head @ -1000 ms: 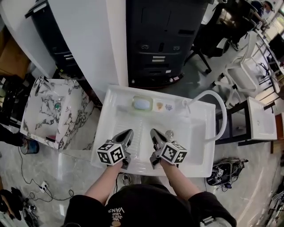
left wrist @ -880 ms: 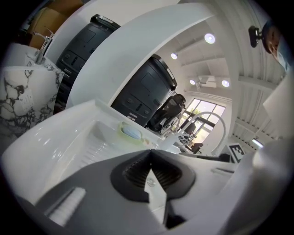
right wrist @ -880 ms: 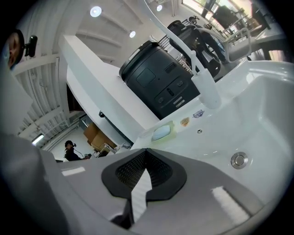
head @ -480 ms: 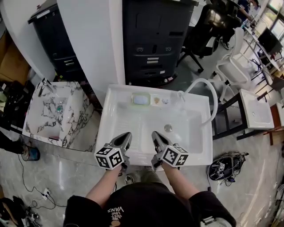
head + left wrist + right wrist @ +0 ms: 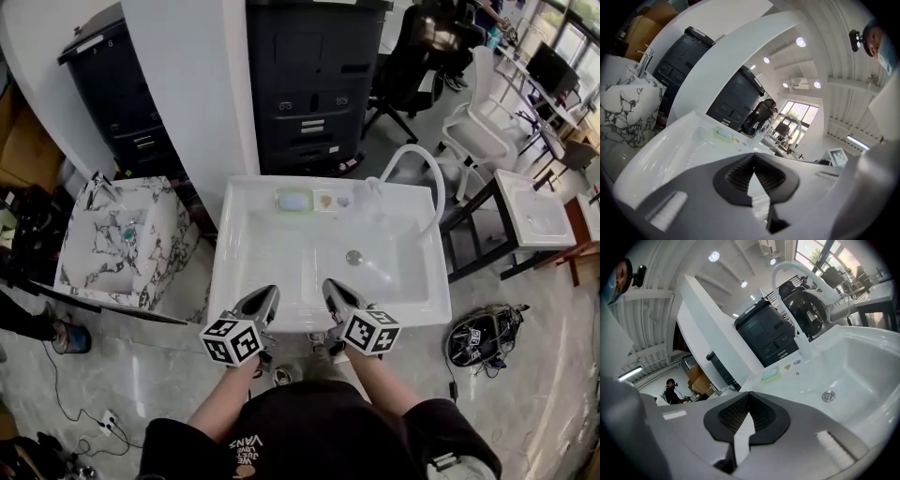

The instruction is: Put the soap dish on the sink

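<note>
Soap dish [image 5: 293,200], green with a pale blue bar in it, sits on the back ledge of the white sink [image 5: 281,272], beside the tap end. Across the basin, at the near rim, left gripper [image 5: 265,294] and right gripper [image 5: 332,287] point toward it, well apart from it, both with jaws pressed together on nothing. The person's black shirt [image 5: 281,441] reads "VANS".

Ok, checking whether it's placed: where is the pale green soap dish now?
Head view: the pale green soap dish sits on the back ledge of the white sink, left of centre, beside a small yellowish item.
</note>
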### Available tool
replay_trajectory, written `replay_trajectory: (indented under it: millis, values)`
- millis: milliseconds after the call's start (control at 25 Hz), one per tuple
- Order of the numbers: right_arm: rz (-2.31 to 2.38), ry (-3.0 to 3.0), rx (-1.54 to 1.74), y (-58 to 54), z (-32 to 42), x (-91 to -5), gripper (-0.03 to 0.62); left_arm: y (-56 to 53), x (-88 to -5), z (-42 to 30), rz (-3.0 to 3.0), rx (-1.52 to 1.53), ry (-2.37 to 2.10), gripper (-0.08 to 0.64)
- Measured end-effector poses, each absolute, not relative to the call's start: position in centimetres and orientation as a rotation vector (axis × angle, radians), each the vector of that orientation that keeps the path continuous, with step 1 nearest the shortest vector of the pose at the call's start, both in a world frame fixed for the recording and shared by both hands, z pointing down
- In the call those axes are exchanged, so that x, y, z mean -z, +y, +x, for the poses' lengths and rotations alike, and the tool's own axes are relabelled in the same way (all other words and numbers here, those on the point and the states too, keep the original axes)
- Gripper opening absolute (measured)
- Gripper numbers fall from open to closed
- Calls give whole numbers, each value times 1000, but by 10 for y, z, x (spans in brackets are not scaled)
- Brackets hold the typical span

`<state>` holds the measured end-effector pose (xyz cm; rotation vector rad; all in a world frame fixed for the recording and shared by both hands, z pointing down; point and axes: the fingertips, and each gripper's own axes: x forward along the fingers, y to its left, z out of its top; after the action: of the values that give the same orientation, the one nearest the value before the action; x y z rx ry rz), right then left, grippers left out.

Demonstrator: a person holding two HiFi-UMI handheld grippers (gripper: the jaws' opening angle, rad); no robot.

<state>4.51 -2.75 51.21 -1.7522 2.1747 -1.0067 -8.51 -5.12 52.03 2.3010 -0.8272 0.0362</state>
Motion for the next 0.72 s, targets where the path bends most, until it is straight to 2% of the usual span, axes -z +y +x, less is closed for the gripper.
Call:
replay_trajectory:
  millis: [720]
  values:
    - [-1817, 2306, 846, 27, 14, -501, 2, -5, -516, -118, 2391, -59, -825, 53]
